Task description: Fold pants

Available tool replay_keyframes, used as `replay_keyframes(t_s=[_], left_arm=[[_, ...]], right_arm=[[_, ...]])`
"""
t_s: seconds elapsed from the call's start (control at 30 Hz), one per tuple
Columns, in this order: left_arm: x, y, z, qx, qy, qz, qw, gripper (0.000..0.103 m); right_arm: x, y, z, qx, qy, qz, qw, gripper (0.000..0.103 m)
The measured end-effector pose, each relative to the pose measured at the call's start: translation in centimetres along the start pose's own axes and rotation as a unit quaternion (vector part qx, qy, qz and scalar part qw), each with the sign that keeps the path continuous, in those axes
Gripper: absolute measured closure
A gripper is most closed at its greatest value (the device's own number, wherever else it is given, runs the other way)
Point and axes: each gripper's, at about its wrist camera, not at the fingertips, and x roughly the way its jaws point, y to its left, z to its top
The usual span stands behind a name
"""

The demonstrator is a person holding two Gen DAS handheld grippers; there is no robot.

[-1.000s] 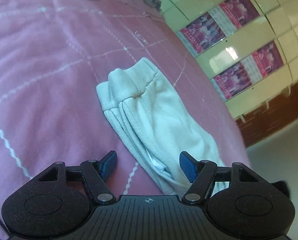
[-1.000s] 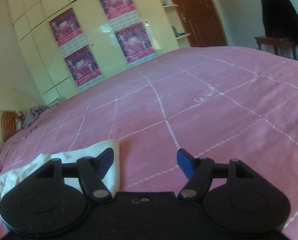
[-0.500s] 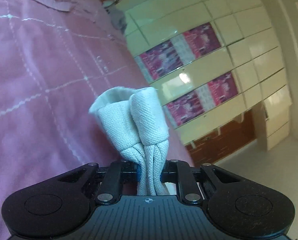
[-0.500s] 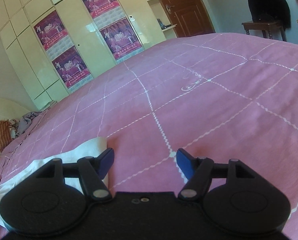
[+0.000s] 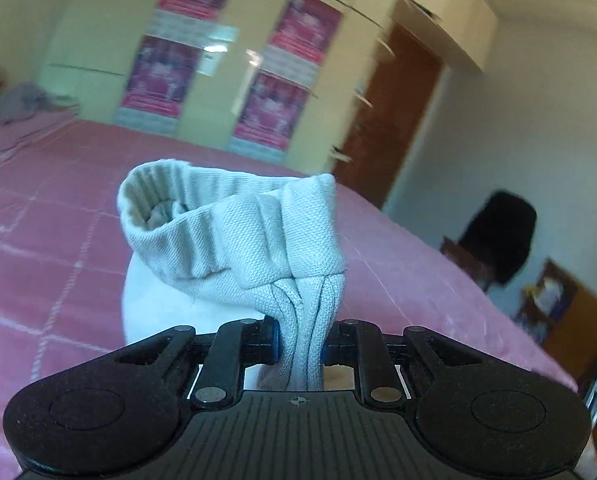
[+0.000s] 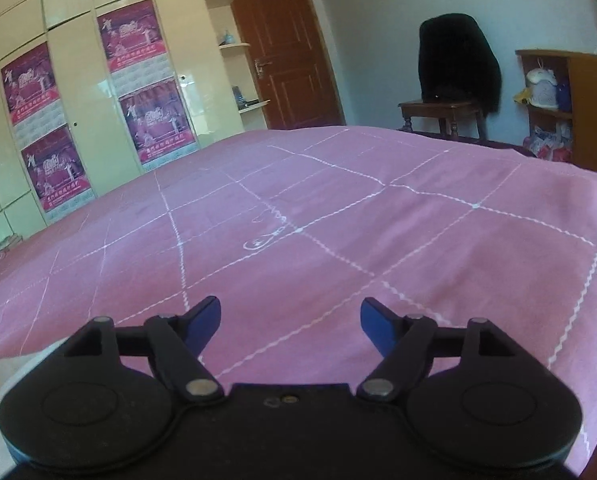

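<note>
The pale grey-white pants are bunched in my left gripper, which is shut on the folded layers and holds them lifted above the pink bedspread. The ribbed waistband end sticks up in front of the camera. My right gripper is open and empty, low over the pink bedspread. A pale edge of cloth shows at the lower left of the right wrist view.
A cream wardrobe with pink posters stands beyond the bed. A brown door, a chair with a black garment and a wooden shelf stand at the far right. A grey cloth heap lies at the bed's far left.
My left gripper closed on the pants, lifted them off the bed and swung round toward the wardrobe and door. The right gripper turned right, so the pants mostly left its view.
</note>
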Motion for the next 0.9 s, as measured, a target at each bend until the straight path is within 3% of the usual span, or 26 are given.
replay_keyframes(t_s=[0.1,0.17,0.27,0.33,0.47,0.63,0.67,0.77,0.8,0.9], left_arm=[[6.0,-6.9,-1.1,0.094,0.063,-0.021,0.9934,0.085],[9.1,-10.0,-2.8,0.121,0.104,-0.041,0.9864,0.085],[11.8,-13.6,-5.2,0.153,0.147,-0.037,0.9765,0.085],[10.2,-16.1,-8.0,0.176,0.151,-0.027,0.9723,0.085],[9.3,-17.8,-8.8,0.21,0.15,-0.014,0.9661,0.085],[6.9,-18.2,-7.5,0.208,0.095,-0.023,0.9732,0.085],[7.3,-18.5,-7.5,0.217,0.099,-0.023,0.9709,0.085],[9.9,-19.2,-9.1,0.249,0.167,-0.024,0.9538,0.083],[10.8,-19.4,-10.1,0.26,0.187,-0.028,0.9468,0.075],[10.4,-20.0,-10.8,0.274,0.177,-0.024,0.945,0.072]], right_arm=[[0.4,-1.4,0.0,0.038,0.004,0.011,0.999,0.026],[0.4,-1.9,-0.1,0.05,0.005,0.019,0.999,0.026],[0.2,-2.2,0.0,0.05,0.005,0.029,0.998,0.024],[0.2,-2.5,-0.1,0.051,0.005,0.029,0.998,0.024],[0.7,-3.5,0.1,0.075,0.01,0.023,0.997,0.024],[1.2,-4.4,0.1,0.091,0.017,0.004,0.996,0.024],[1.3,-4.4,0.1,0.091,0.018,0.001,0.996,0.024],[1.6,-4.4,0.0,0.085,0.026,-0.015,0.996,0.024],[1.7,-4.4,0.1,0.081,0.028,-0.022,0.996,0.024],[1.9,-4.1,0.0,0.065,0.031,-0.049,0.996,0.024]])
